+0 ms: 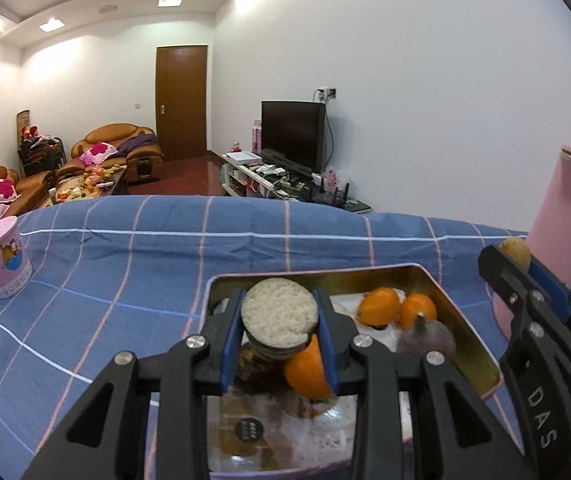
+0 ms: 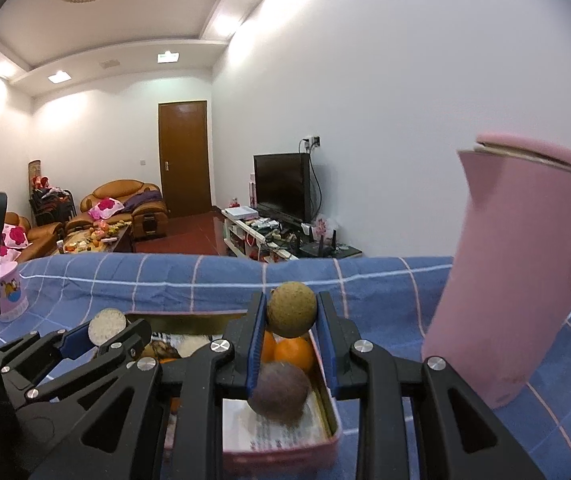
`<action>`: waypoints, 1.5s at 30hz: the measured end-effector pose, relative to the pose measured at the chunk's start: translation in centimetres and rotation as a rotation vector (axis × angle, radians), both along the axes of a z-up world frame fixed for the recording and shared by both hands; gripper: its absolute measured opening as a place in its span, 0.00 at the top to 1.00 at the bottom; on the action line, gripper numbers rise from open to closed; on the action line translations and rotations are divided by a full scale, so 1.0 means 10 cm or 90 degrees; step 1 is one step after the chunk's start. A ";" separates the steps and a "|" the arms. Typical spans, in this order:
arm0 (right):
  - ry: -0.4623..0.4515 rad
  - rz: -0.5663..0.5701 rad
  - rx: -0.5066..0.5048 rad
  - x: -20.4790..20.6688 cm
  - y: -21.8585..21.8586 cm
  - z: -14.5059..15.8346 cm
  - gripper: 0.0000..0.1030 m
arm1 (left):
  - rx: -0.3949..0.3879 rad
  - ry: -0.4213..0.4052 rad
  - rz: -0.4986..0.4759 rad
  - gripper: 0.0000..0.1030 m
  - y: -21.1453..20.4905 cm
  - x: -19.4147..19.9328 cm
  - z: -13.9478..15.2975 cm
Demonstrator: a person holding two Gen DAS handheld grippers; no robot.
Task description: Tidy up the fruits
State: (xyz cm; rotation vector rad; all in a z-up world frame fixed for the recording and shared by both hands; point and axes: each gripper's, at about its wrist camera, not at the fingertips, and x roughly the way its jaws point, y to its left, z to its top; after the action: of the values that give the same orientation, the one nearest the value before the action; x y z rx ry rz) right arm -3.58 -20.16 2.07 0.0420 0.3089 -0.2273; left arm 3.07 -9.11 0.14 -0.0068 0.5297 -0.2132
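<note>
A: We note the left gripper (image 1: 279, 330) above the tin (image 1: 461, 316), pinched tight on a round rice cake (image 1: 279, 316); both blue pads press its edges. The cake is held clear of the tin's contents.

B: Agreed. We log the right gripper (image 2: 291, 316) above the tin's right end, closed on a brownish round fruit (image 2: 291, 314). Its pads touch both sides of the fruit, which sits high between the tips.

A: Inside the tin we count two oranges (image 1: 395, 310) side by side toward the far right corner, and a dull purple fruit (image 1: 425, 336) just nearer than them. Another orange (image 1: 309, 372) lies nearer the tin's left half, partly hidden behind the left gripper's pad.

B: We also see packets and paper lining the tin's floor; the print is too blurred to read.

A: The tin rests on a blue checked cloth (image 1: 145, 272). A tall pink jug (image 2: 525, 272) stands just right of the tin, and a pink mug (image 1: 1, 258) well to its left.
</note>
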 end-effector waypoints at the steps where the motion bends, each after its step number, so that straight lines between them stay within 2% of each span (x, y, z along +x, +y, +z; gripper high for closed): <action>1: -0.002 0.002 0.001 0.03 0.01 0.01 0.74 | -0.001 0.003 0.002 0.65 0.02 0.02 0.00; 15: 0.008 0.038 0.019 0.24 0.01 0.06 0.74 | 0.004 0.014 0.031 0.65 0.01 0.20 0.01; 24: 0.078 0.064 0.054 0.43 -0.07 -0.07 0.74 | 0.033 0.044 0.026 0.65 -0.02 0.27 -0.06; 27: 0.099 0.078 0.055 0.47 -0.05 -0.13 0.74 | 0.049 0.035 0.025 0.65 -0.02 0.26 -0.06; 33: 0.132 0.119 0.091 0.54 -0.11 -0.23 0.74 | 0.060 0.028 0.008 0.65 -0.04 0.20 -0.07; 37: 0.158 0.162 0.142 0.59 -0.13 -0.31 0.70 | 0.062 0.031 0.005 0.65 -0.03 0.20 -0.08; 40: 0.171 0.170 0.169 0.60 -0.17 -0.36 0.69 | 0.055 0.042 0.013 0.53 0.01 0.21 -0.10; 42: 0.172 0.177 0.200 0.60 -0.23 -0.38 0.69 | 0.044 0.037 0.025 0.36 0.05 0.21 -0.09; 45: 0.157 0.188 0.249 0.57 -0.32 -0.37 0.68 | 0.030 0.014 0.041 0.21 0.10 0.16 -0.04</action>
State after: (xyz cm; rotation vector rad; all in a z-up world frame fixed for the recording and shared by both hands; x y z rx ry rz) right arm 2.13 -23.39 -1.61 0.3543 0.5960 0.1250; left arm 4.68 -8.09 -0.23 0.0191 0.5557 -0.1386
